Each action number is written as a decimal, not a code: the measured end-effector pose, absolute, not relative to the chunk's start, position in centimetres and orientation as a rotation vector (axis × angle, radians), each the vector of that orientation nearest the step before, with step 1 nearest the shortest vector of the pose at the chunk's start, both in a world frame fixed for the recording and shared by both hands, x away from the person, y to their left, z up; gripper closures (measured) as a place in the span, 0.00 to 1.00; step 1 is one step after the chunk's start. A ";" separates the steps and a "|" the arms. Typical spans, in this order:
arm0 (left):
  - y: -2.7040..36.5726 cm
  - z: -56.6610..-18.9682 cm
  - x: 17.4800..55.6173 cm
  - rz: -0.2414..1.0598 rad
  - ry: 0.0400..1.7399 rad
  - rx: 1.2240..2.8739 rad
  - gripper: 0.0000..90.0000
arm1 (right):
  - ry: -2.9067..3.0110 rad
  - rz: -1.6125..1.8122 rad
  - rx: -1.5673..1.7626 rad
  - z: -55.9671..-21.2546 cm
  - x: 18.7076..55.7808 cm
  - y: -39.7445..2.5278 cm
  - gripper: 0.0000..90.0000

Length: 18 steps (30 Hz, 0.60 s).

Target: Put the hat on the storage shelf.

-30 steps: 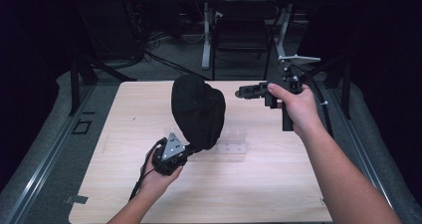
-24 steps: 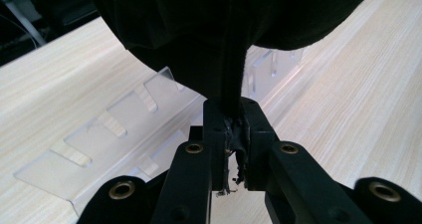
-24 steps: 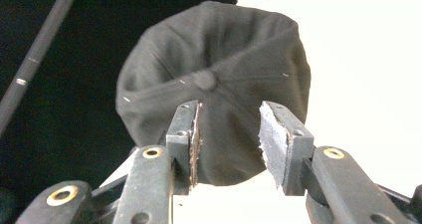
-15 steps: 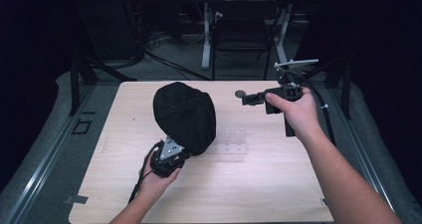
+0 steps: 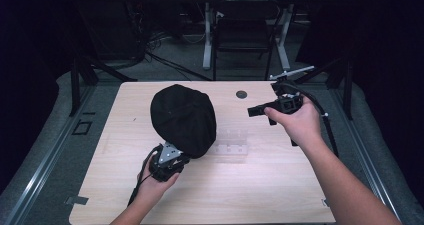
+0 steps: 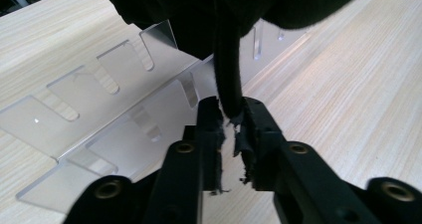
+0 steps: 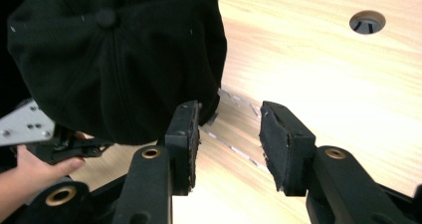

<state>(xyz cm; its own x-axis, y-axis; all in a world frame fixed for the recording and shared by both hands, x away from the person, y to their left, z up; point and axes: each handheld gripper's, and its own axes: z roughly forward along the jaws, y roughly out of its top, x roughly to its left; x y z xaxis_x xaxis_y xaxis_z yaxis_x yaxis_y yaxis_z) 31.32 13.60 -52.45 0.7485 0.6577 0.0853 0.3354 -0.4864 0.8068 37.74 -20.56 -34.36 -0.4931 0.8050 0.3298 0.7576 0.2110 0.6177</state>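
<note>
A soft black fabric cap (image 5: 183, 119) with stitched panels and a top button hangs over the middle of the pale wood-grain tabletop (image 5: 280, 185), above a clear, slotted acrylic rack (image 6: 119, 109) lying flat. The left gripper (image 6: 230, 115) pinches the cap's edge, its fingers (image 6: 209, 119) nearly together on the cloth. The right gripper (image 7: 226, 134), near the far right edge, holds nothing; its foam-padded fingers (image 7: 283, 139) stand well apart.
</note>
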 end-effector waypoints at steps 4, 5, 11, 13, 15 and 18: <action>14.4 -52.2 31.1 0.494 0.773 2.109 0.79 | 2.394 1.146 1.543 -34.9 37.3 -20.9 0.66; 14.6 -52.2 31.0 0.500 0.775 2.108 0.76 | 2.391 1.137 1.537 -35.0 37.2 -21.0 0.66; 15.8 -51.9 30.4 0.501 0.831 2.068 0.61 | 2.385 1.043 1.473 -35.4 36.3 -21.0 0.66; 16.4 -51.8 30.3 0.508 0.850 2.051 0.56 | 2.384 1.043 1.450 -35.7 35.9 -20.8 0.66; 17.3 -51.4 30.2 0.512 0.865 2.038 0.53 | 2.394 1.006 1.451 -36.4 35.6 -20.9 0.66; 18.4 -51.3 29.9 0.524 0.883 2.032 0.53 | 2.383 0.946 1.407 -36.9 35.2 -20.9 0.66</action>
<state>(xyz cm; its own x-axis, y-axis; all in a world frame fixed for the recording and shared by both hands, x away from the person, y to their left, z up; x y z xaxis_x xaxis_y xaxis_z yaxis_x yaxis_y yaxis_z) 29.87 18.43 -51.31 0.6649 0.7457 0.0431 0.3956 -0.4005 0.8265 35.24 -20.95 -36.87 -0.5192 0.8444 0.1323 0.7050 0.3356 0.6247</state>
